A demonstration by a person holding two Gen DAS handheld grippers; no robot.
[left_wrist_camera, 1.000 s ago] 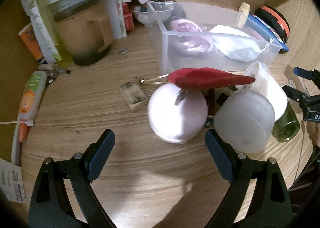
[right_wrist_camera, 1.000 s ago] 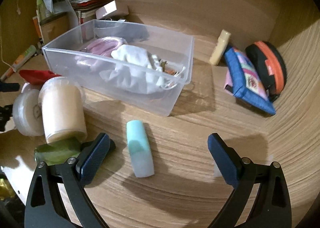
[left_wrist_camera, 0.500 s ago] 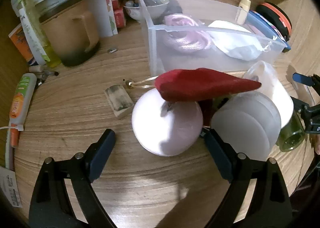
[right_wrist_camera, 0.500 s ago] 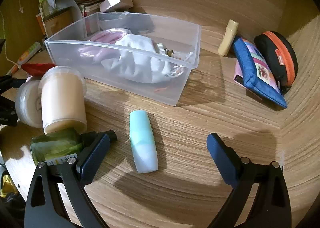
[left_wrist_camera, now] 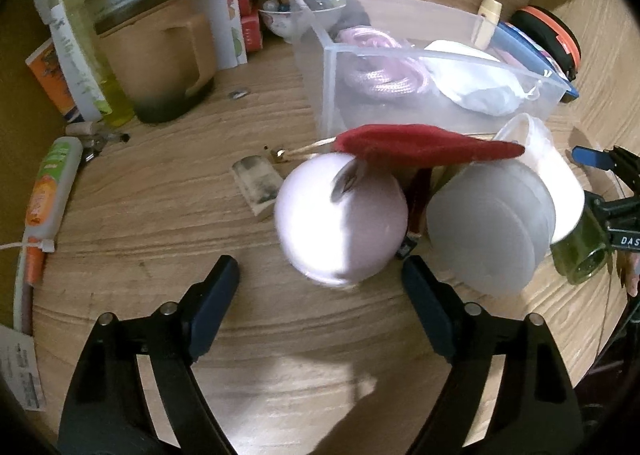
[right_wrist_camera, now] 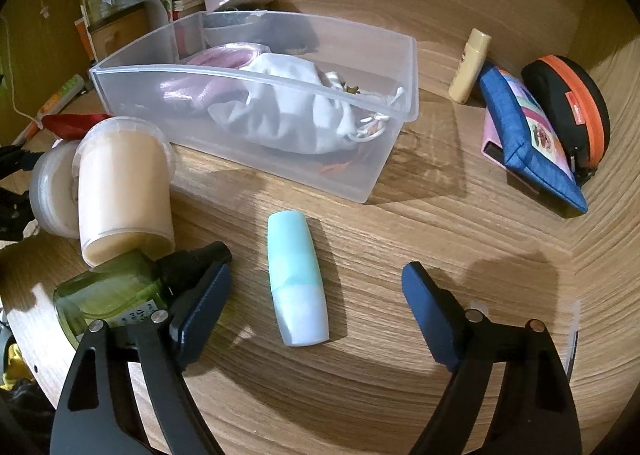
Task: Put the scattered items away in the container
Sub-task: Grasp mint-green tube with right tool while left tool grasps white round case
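Observation:
A clear plastic bin [right_wrist_camera: 384, 159] holds a pink rope [right_wrist_camera: 218, 59] and a white pouch [right_wrist_camera: 296, 111]; it also shows in the left wrist view [left_wrist_camera: 324, 95]. My left gripper [left_wrist_camera: 320, 295] is open, just short of a round pale pink jar [left_wrist_camera: 340, 223] with a red pouch [left_wrist_camera: 424, 145] lying on top. A white jar [left_wrist_camera: 488, 223] lies to its right. My right gripper [right_wrist_camera: 316, 291] is open around a mint-green tube [right_wrist_camera: 296, 275] lying on the table. A cream jar [right_wrist_camera: 124, 191] and a green bottle [right_wrist_camera: 108, 295] lie at its left.
A brown jug [left_wrist_camera: 160, 55], a yellow-green bottle [left_wrist_camera: 84, 51], books and an orange tube [left_wrist_camera: 48, 191] stand at the left. A small block [left_wrist_camera: 256, 183] lies near the pink jar. A blue pouch [right_wrist_camera: 528, 143], a black-orange case [right_wrist_camera: 572, 107] and a yellow tube [right_wrist_camera: 470, 65] lie at the right.
My left gripper has moved closer to the pink jar. My right gripper has moved forward so the mint tube now lies between its fingers. Both stay open.

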